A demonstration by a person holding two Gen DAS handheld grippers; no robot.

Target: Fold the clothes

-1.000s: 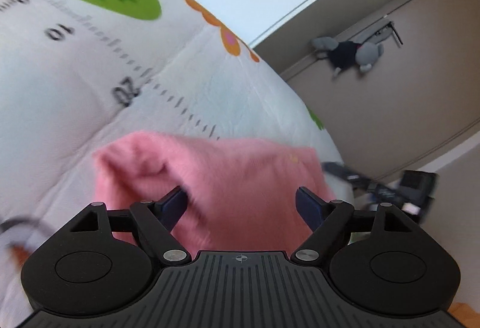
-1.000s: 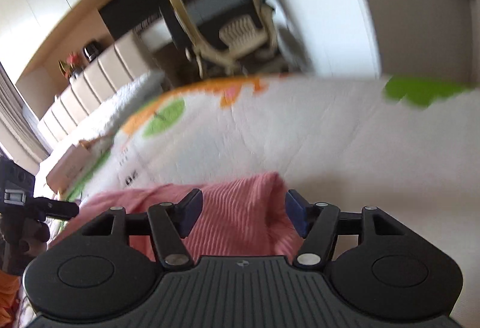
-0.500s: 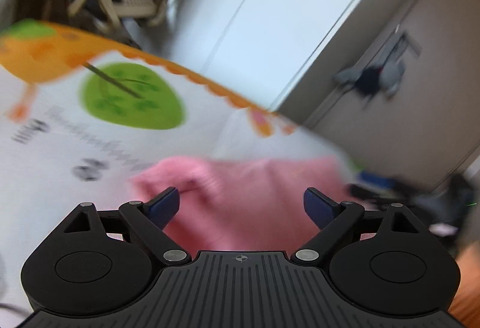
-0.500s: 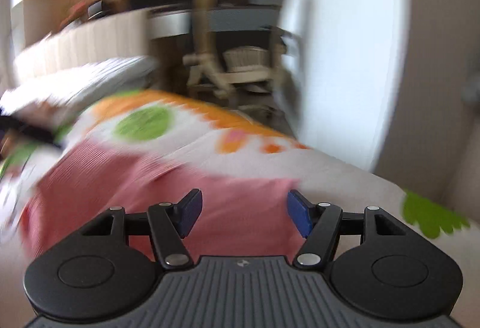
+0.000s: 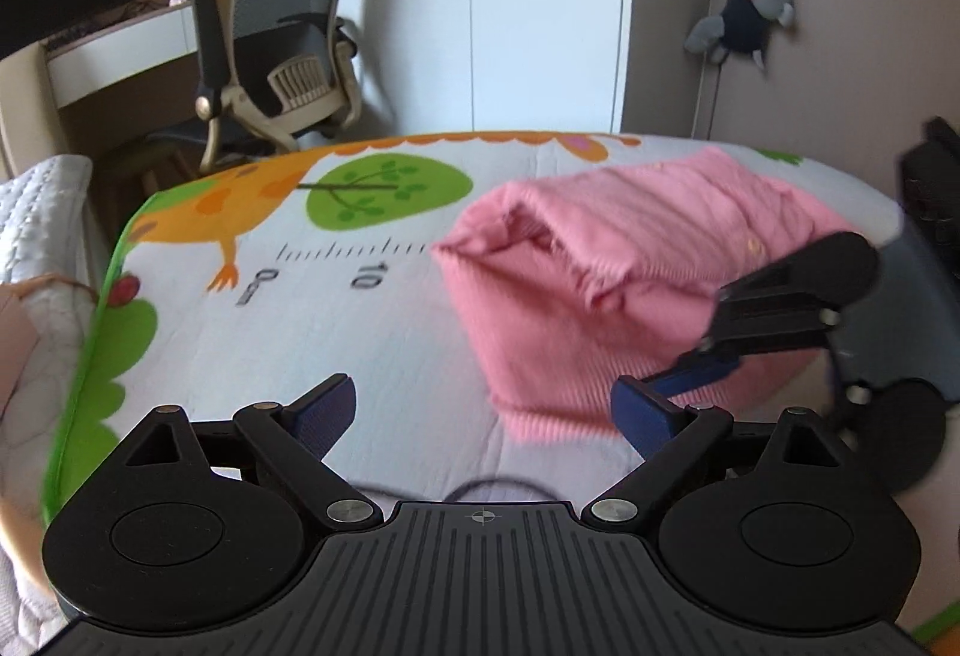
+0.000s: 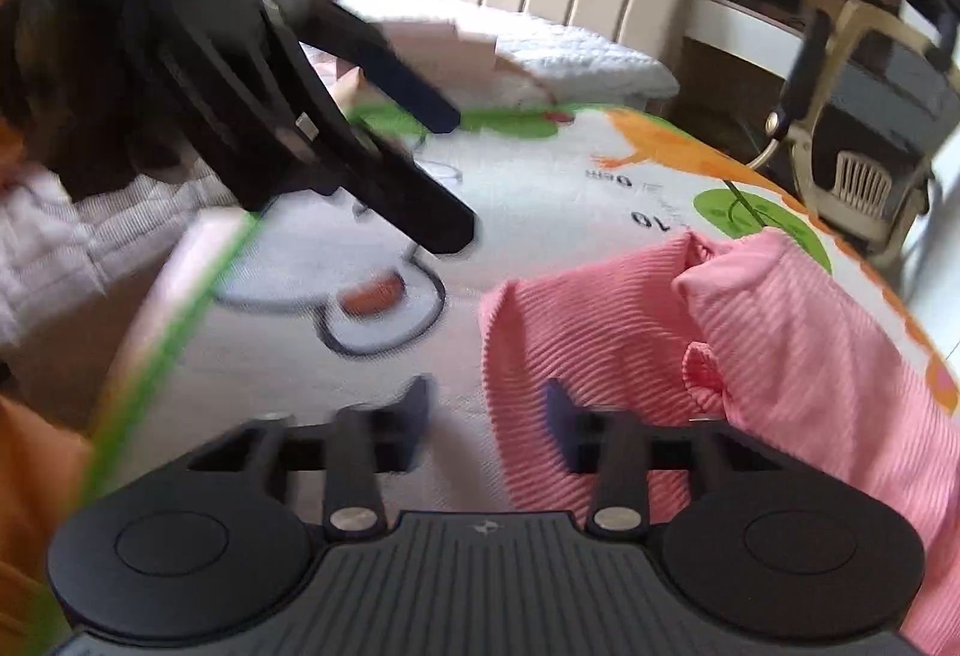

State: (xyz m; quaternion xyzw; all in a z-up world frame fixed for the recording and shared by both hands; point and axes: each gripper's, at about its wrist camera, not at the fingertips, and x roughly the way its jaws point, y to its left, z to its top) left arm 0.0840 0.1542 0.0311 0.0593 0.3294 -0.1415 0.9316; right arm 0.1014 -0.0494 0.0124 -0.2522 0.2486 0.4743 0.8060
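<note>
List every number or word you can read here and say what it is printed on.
"0": on the printed mat, at the ruler scale's start.
"10": on the same ruler scale, further along.
Dark print near the orange bird in the right wrist view: too blurred to read.
Nothing else is legible.

pink ribbed garment (image 5: 630,260) lying folded

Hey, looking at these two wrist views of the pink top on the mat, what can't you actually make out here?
- Pink ribbed garment: left wrist view, near right corner hidden by the right gripper; type of garment unclear.
- Right gripper's fingers: right wrist view, motion-blurred.
- Left gripper: right wrist view, blurred, its fingers' gap unclear there.
- Play mat: right wrist view, print partly covered by the left gripper and the garment.
</note>
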